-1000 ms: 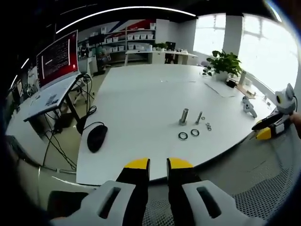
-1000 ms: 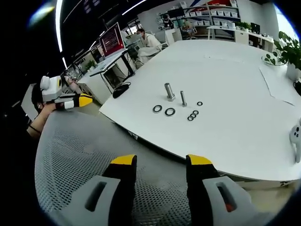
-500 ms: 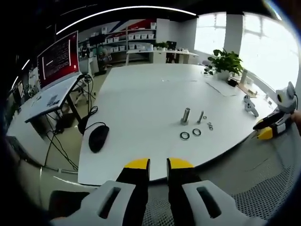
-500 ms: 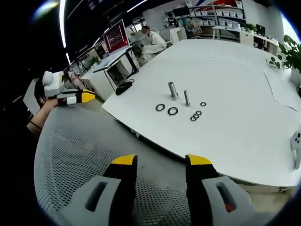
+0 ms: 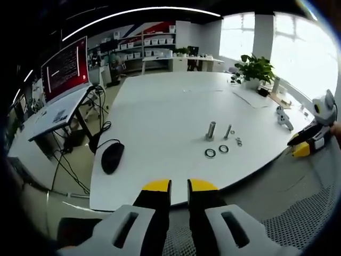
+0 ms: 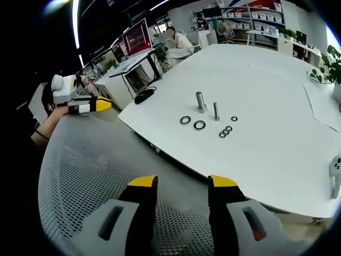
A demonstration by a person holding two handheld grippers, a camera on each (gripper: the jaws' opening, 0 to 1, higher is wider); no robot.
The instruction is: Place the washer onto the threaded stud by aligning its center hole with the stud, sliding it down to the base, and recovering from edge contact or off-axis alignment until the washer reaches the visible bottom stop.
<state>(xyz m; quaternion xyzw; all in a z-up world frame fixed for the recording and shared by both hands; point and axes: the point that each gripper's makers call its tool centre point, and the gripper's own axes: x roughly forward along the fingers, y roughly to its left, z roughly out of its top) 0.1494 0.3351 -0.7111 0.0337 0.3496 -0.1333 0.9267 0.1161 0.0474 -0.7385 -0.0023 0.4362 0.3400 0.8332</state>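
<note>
On the white table (image 5: 160, 117) stand a thick threaded stud (image 5: 211, 130) and a thinner stud (image 5: 227, 132). Two large washers (image 5: 210, 153) (image 5: 223, 149) lie flat in front of them, with small washers (image 5: 238, 142) beside. My left gripper (image 5: 179, 185) hangs off the table's near edge, far from them, with a narrow gap between its jaws and nothing held. My right gripper (image 6: 183, 182) is open and empty above a mesh chair, also far from the thick stud (image 6: 200, 101) and large washers (image 6: 200, 125). Each gripper shows in the other's view: right gripper (image 5: 303, 145), left gripper (image 6: 88, 104).
A black mouse (image 5: 111, 157) lies near the table's left edge. A potted plant (image 5: 256, 69) and a white handheld device (image 5: 282, 118) sit on the far right. A grey mesh chair back (image 6: 90, 176) lies under my right gripper. A monitor (image 5: 64, 66) stands on a side desk.
Both views have shifted slightly with the hands. The studs and washers have stayed in place, and both grippers' jaws stand as before.
</note>
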